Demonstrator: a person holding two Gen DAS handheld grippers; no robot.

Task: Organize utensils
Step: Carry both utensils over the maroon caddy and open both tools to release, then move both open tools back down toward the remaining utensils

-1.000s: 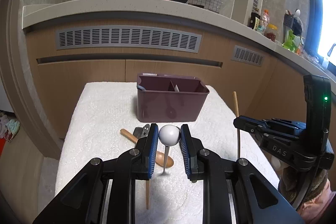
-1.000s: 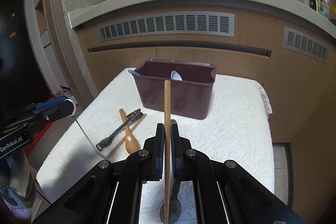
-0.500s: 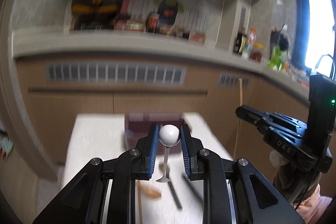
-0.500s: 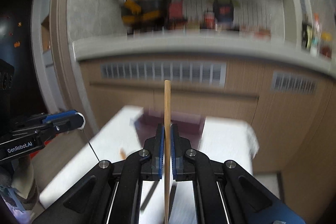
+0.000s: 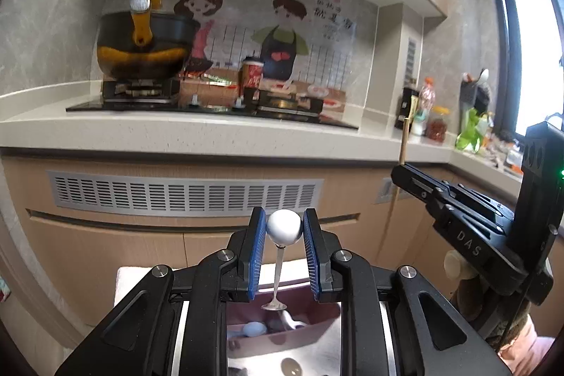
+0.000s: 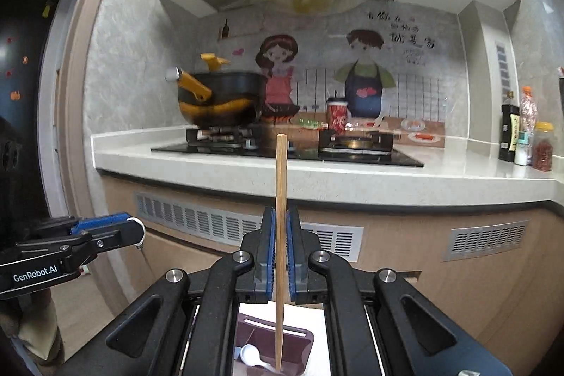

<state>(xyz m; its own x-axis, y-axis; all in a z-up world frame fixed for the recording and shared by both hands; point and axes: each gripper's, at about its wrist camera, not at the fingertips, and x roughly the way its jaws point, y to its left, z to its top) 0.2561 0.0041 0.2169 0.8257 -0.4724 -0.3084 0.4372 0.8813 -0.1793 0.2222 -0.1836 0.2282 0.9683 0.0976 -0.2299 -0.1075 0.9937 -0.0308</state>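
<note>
now left gripper (image 5: 284, 229) jaws clamp spoon (image 5: 282, 235), right gripper (image 6: 281, 235) jaws clamp chopstick (image 6: 281, 199), above organizer (image 6: 303, 340).

Left gripper (image 5: 284, 256): black frame, blue pads, lower centre. Silver metal spoon (image 5: 283, 231). Maroon utensil caddy (image 5: 282, 330) at bottom, pale blue spoon (image 5: 253, 328) inside. Right gripper (image 6: 280, 252): black, blue pads. Tan wooden chopstick (image 6: 280, 235). Black-and-yellow pot (image 6: 220, 101) centre left. White plastic spoon (image 6: 252, 356), bottom. Grey slatted vent (image 5: 185, 193).
</note>
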